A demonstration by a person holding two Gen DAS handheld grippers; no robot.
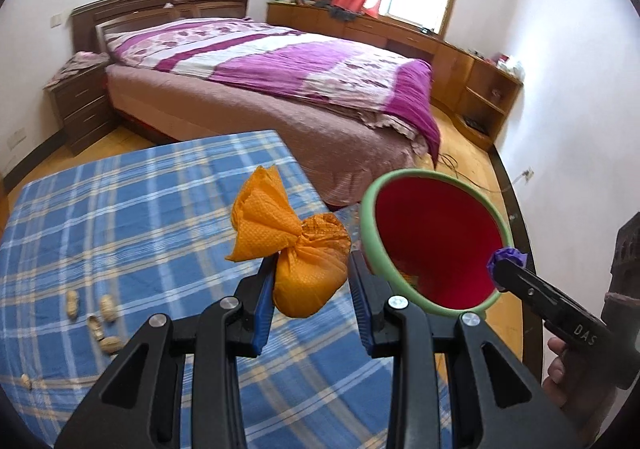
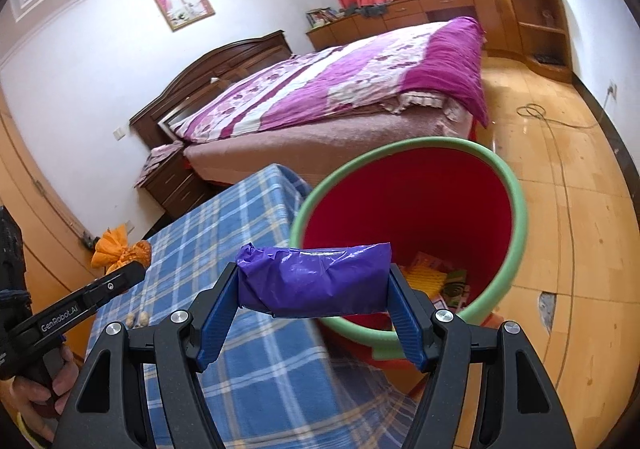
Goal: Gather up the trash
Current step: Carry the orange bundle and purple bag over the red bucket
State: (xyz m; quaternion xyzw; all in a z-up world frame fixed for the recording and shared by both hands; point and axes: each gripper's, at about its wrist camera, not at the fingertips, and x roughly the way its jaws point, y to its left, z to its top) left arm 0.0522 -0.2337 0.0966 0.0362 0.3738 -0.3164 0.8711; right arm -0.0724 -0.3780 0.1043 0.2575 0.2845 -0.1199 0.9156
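Carry-to-bin step: left gripper (image 1: 310,281) clamps the orange wad (image 1: 298,249) over the table (image 1: 120,209), right gripper (image 2: 316,289) holds wide on the purple bag (image 2: 314,279) at the bin (image 2: 516,217) rim; next, release both inside.

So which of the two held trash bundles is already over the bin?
The purple bundle in the right gripper, over the bin's rim; the orange bundle hangs above the table.

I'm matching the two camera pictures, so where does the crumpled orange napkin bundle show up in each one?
Left wrist: orange napkin bundle at centre, between the left gripper fingers.
Right wrist: same bundle at far left.
Shared landmark: red bucket with green rim.
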